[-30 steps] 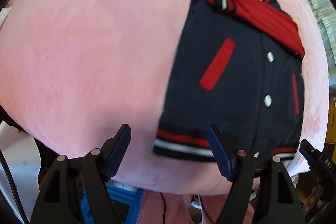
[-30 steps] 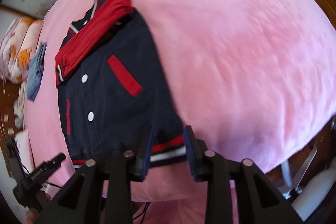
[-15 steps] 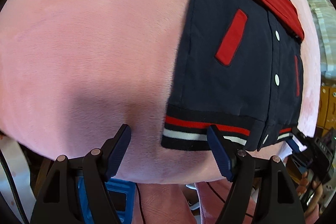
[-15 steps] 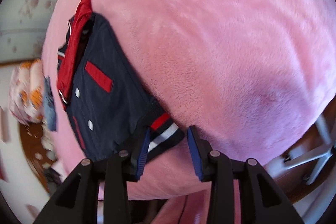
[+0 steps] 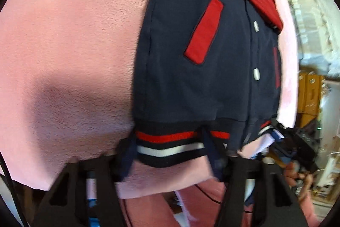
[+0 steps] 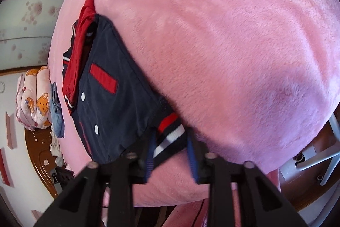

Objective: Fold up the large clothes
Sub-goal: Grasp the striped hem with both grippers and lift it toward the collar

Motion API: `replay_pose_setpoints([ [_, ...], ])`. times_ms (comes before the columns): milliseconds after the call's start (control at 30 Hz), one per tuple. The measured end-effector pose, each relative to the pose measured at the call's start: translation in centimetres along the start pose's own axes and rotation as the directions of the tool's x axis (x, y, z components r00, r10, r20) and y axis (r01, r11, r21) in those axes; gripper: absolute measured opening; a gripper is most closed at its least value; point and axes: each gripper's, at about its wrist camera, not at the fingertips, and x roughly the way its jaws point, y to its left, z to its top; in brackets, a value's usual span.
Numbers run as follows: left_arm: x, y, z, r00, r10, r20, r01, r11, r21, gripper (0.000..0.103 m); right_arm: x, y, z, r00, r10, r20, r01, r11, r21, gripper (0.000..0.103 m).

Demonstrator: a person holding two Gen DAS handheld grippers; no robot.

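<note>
While both grippers close on the near hem, these are the weak spots, biggest first:

Blanket (image 6: 233,35): pink plush covering the whole surface. Soft pile just under the hem could get pinched along with the cloth, and a lift would then drag the blanket up too.

Jacket (image 5: 191,78): navy, lying flat on the blanket with buttons up, its red sleeves already folded across the far end. A fold of the near end over the far end looks like the step in hand. If 1 corner rises ahead of the other, the body will likely skew and the sleeves could slide out.

Hem (image 5: 170,142): striped rib band at the near edge, close to the blanket's drop-off. It is thick and stretchy, so a shallow bite may slip off mid-lift.

Left gripper (image 5: 167,152): jaws closing, half narrowed, with the left hem corner between them. Motion blur hides whether the pads press yet. A lift begun too early would leave this corner behind.

Right gripper (image 6: 170,154): jaws closing, fairly narrow, straddling the right hem corner. Contact cannot be confirmed. It seems to catch only the outer tip, so the grip could peel away.

Buttons (image 5: 256,74): 2 white ones show near the front opening. A crooked fold could leave a bulge there.
</note>
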Motion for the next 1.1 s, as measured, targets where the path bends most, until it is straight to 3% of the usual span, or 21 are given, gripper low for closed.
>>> replay_pose_setpoints([
  [100,-0.7,0.7,-0.5,0.997,-0.071,0.022,0.071,0.997,-0.009,0.02,-0.6,0.4,-0.7,0.999,0.031,0.033,-0.031,1.0,0.007,0.012],
  [200,-1.5,0.7,-0.5,0.994,-0.104,0.04,0.104,0.994,-0.013,0.013,-1.3,1.2,-1.4,0.995,0.063,0.078,-0.064,0.998,0.009,0.011],
  [367,-3.5,-0.6,-0.9,0.993,-0.093,0.079,0.094,0.996,-0.004,0.01,-2.1,2.9,-1.9,0.984,0.141,0.111,-0.144,0.989,0.018,0.01],
  [533,-6.3,-1.5,-0.8,0.984,-0.126,0.13,0.134,0.99,-0.055,0.01,-2.9,5.5,-0.8,0.96,0.259,0.106,-0.265,0.963,0.048,0.01],
  [800,-12.6,-4.1,1.6,0.942,-0.179,0.284,0.22,0.968,-0.122,0.01,-5.4,11.1,2.6,0.909,0.4,0.119,-0.4,0.916,-0.027,0.01],
  [933,-15.3,-5.3,4.1,0.923,-0.158,0.351,0.22,0.965,-0.143,0.01,-7.0,13.1,5.3,0.881,0.453,0.139,-0.448,0.892,-0.066,0.01],
  [1100,-16.4,-6.6,7.5,0.895,-0.151,0.42,0.257,0.943,-0.211,0.01,-7.3,14.3,9.3,0.866,0.474,0.157,-0.474,0.88,-0.041,0.01],
])
